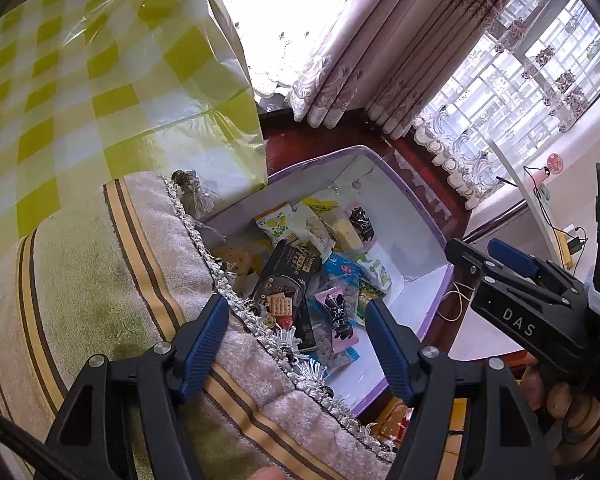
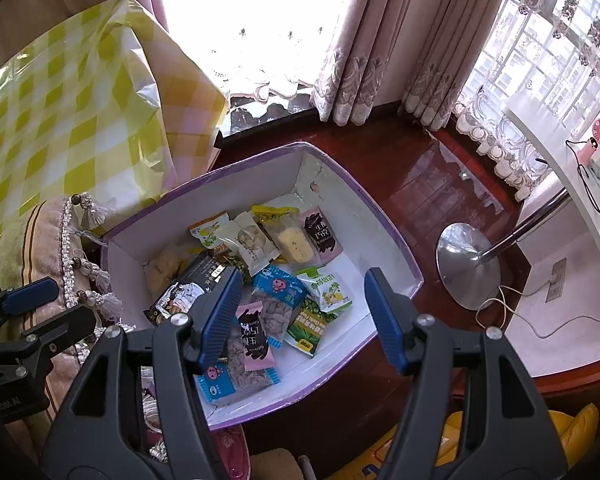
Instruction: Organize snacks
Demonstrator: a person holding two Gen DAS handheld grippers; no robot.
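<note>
With jaws spread and empty, both grippers hover over the box (image 2: 384, 216); the light, crinkly snack packets (image 2: 276, 304) are probably best pinched at a sealed edge.

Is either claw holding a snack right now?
No, the right claw and left claw both hang open and empty above the snack box.

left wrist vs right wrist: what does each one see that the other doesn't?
Left wrist only: the right claw in profile at the right edge, with the hand gripping it, and the striped cushion's broad top.

Right wrist only: the chrome lamp base on the wooden floor, the yellow item at the bottom edge, and the left claw seen from the side.

Both: the purple-edged box holding snack packets, the checkered bag, the curtains. Each claw stands open and empty over the box.
</note>
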